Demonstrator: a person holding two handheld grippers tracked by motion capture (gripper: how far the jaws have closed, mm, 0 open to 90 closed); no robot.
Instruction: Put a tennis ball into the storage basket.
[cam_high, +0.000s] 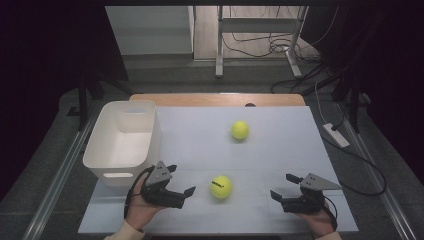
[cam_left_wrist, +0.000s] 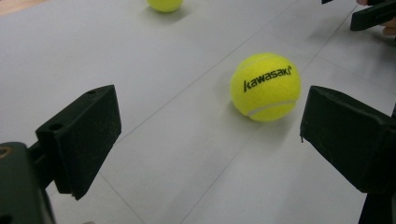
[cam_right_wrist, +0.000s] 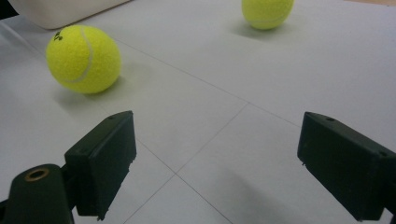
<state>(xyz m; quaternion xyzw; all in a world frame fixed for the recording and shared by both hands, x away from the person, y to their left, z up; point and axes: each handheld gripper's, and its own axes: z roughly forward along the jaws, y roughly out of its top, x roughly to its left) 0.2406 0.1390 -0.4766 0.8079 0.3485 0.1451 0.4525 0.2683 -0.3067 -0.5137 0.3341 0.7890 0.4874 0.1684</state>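
Two yellow tennis balls lie on the white table top. The near ball (cam_high: 220, 186) (cam_left_wrist: 265, 87) (cam_right_wrist: 84, 59) carries black lettering and rests just right of my left gripper (cam_high: 181, 180) (cam_left_wrist: 210, 140), whose jaws stand open with nothing between them. The far ball (cam_high: 240, 130) (cam_left_wrist: 164, 4) (cam_right_wrist: 267, 12) sits toward the middle of the table. At the front right my right gripper (cam_high: 283, 186) (cam_right_wrist: 215, 163) is open and empty, pointing left toward the near ball.
A white plastic bin (cam_high: 121, 141) stands empty at the table's left edge, just behind my left hand. A wooden strip (cam_high: 217, 99) runs along the table's far edge. Cables and a power strip (cam_high: 336, 134) lie on the floor to the right.
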